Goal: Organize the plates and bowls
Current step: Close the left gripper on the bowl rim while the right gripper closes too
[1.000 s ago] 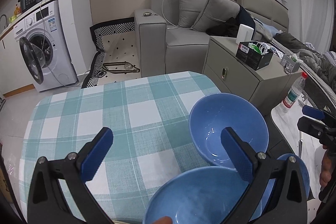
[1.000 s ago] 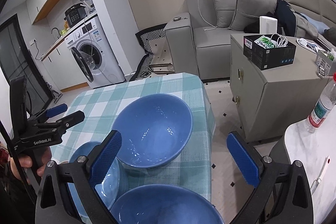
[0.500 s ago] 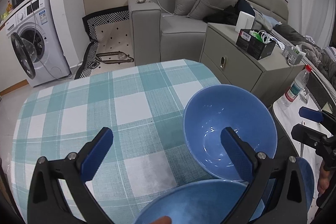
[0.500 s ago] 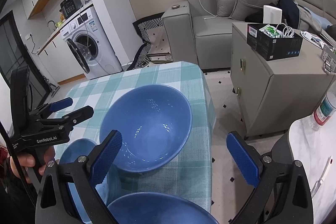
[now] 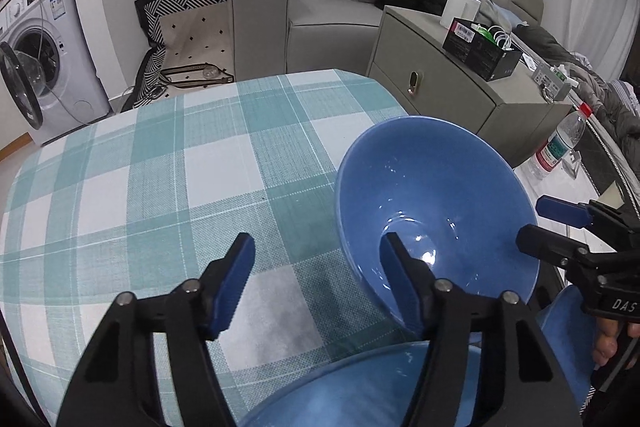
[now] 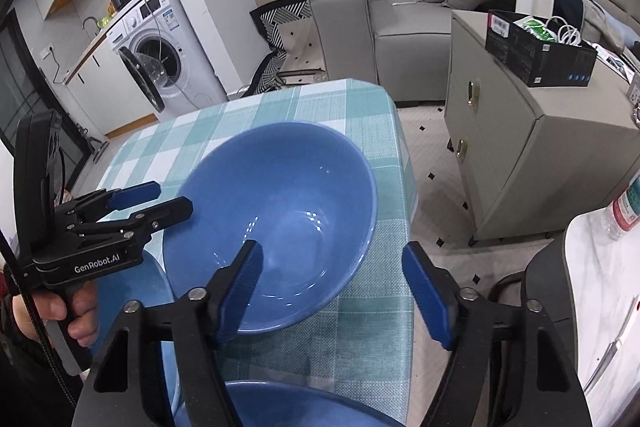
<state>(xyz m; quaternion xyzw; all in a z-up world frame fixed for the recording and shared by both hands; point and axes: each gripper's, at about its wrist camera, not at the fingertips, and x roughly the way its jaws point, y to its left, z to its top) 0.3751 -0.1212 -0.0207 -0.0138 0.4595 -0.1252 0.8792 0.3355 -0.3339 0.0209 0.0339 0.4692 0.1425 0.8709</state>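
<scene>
Blue bowls (image 5: 436, 195), three; two grippers (image 5: 316, 283).

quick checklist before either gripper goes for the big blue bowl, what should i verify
1. Left gripper open and holding nothing: ok, its fingers are spread.
2. Right gripper open and holding nothing: ok, a wide gap shows between its fingers.
3. Big blue bowl upright and resting on the checked tablecloth: ok.
4. Bowl holds nothing: ok, only glare shows inside.
5. Bowl safely away from the table edge: not ok, it sits near the right-hand edge.
6. Room around the bowl: not ok, a near blue bowl and a smaller blue bowl crowd its near side.
</scene>
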